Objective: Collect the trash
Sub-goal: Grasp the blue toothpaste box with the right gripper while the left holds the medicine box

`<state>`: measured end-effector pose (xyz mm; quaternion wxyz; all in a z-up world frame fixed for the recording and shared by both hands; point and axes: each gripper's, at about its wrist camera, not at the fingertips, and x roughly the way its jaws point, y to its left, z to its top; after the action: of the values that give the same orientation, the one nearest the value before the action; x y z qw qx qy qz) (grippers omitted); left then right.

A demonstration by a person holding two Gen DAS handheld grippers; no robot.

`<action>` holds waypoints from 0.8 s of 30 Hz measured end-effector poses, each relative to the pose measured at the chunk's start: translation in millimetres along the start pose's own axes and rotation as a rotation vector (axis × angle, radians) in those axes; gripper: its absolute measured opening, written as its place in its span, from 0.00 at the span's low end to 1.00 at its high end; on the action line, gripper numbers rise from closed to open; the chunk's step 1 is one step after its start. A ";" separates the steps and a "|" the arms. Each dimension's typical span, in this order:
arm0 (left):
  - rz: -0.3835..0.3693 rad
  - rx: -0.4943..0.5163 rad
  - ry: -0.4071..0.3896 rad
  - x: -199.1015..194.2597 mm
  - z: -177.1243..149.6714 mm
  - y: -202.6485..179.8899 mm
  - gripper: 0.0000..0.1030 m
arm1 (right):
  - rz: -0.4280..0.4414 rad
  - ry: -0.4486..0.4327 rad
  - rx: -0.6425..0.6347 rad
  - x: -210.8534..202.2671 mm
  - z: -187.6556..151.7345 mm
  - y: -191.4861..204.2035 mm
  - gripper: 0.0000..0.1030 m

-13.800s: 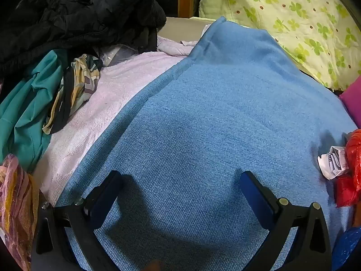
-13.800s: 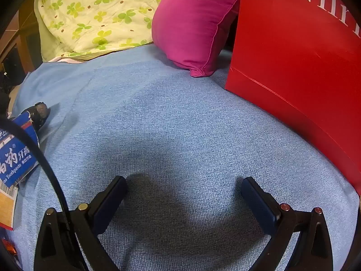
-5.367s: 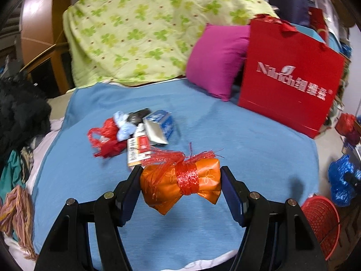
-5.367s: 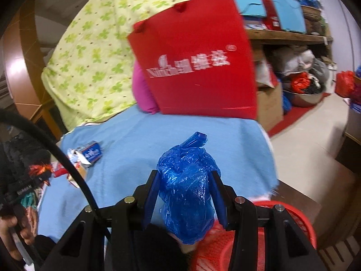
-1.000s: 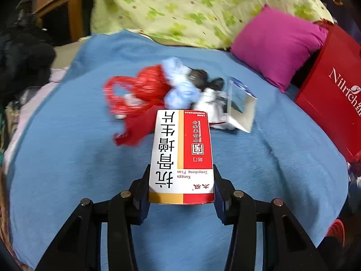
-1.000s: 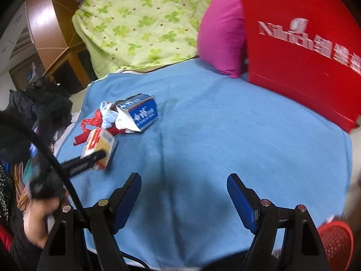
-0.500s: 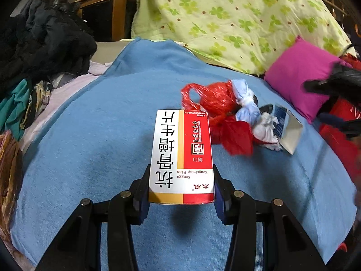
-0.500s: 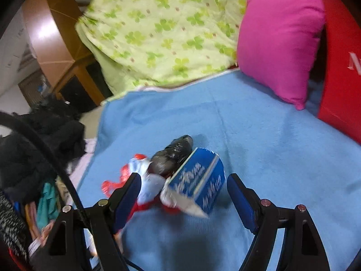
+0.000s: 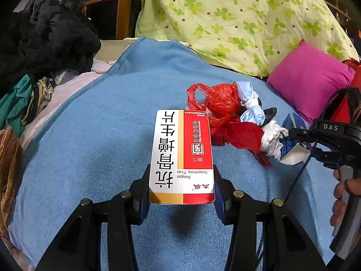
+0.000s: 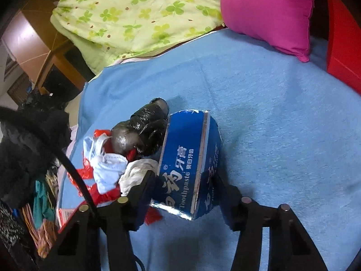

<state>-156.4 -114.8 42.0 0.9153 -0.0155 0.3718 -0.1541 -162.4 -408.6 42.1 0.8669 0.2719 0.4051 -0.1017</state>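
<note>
My left gripper point(image 9: 181, 187) is shut on a red and white medicine box point(image 9: 181, 155) and holds it above the blue blanket point(image 9: 90, 140). Beyond it lies a trash pile: a red plastic bag point(image 9: 222, 106), a pale blue knotted bag point(image 9: 251, 103), white crumpled paper point(image 9: 271, 139). My right gripper point(image 10: 186, 190) has its jaws around a blue toothpaste box point(image 10: 188, 162) on the blanket, touching its sides; it also shows in the left wrist view point(image 9: 292, 142). A black wrapped bundle point(image 10: 142, 128) lies behind the box.
A green clover quilt point(image 9: 237, 15) and a magenta pillow point(image 9: 309, 79) lie at the back. A red paper bag point(image 10: 343, 47) stands at the right. Dark clothes point(image 9: 42, 38) are piled at the left. A wooden cabinet point(image 9: 108, 15) stands behind.
My right gripper has moved down onto the toothpaste box and closed in around it. My left gripper still holds the medicine box and has swung a little left.
</note>
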 end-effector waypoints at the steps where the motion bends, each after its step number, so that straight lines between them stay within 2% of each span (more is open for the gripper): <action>1: 0.006 0.004 -0.003 -0.5 -0.5 -0.6 0.47 | -0.002 0.000 -0.007 -3.3 -0.9 -1.2 0.50; 9: 0.032 0.031 -0.019 -3.3 -4.6 -6.2 0.47 | 0.016 -0.023 -0.016 -24.4 -10.1 -8.0 0.47; 17: 0.046 0.073 -0.044 -14.8 -11.2 -15.0 0.47 | 0.017 -0.058 -0.062 -66.1 -28.4 -11.6 0.45; 24: 0.039 0.100 -0.045 -26.8 -21.8 -21.1 0.47 | -0.021 -0.014 -0.057 -68.0 -49.9 -32.8 0.45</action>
<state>-195.1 -125.2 47.4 0.9259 0.0342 0.3432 -0.1542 -252.0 -411.2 54.7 0.8761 0.2421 0.4045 -0.1013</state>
